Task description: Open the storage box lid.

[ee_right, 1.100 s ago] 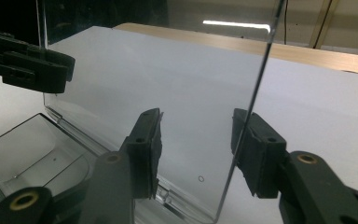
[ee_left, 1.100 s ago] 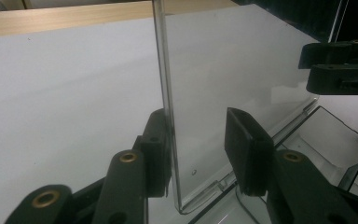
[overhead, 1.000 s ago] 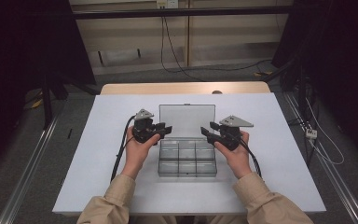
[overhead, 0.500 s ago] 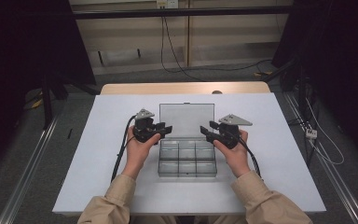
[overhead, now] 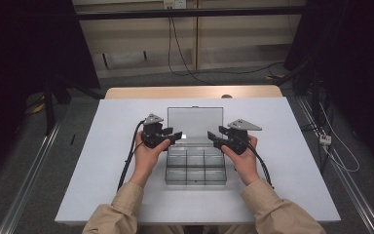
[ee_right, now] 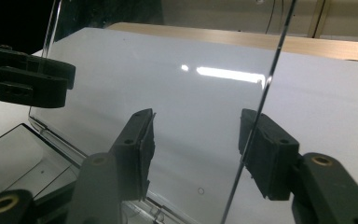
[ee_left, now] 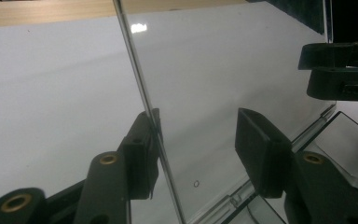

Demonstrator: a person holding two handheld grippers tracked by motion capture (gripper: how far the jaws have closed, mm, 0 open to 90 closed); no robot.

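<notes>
Left gripper view has the left gripper point(ee_left: 198, 140) with jaws spread, one jaw against the left edge of the clear lid point(ee_left: 223, 70), the other inside it. Right gripper point(ee_right: 196, 140) likewise stands spread astride the lid's right edge. That lid stands raised at the far side of the compartment box point(overhead: 195, 168), which sits mid-table point(overhead: 102, 161) between both hands.

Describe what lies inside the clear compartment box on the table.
The clear compartment box stands open, its lid raised; the visible compartments look empty. The back row is partly covered by the left hand-held gripper and right hand-held gripper.
</notes>
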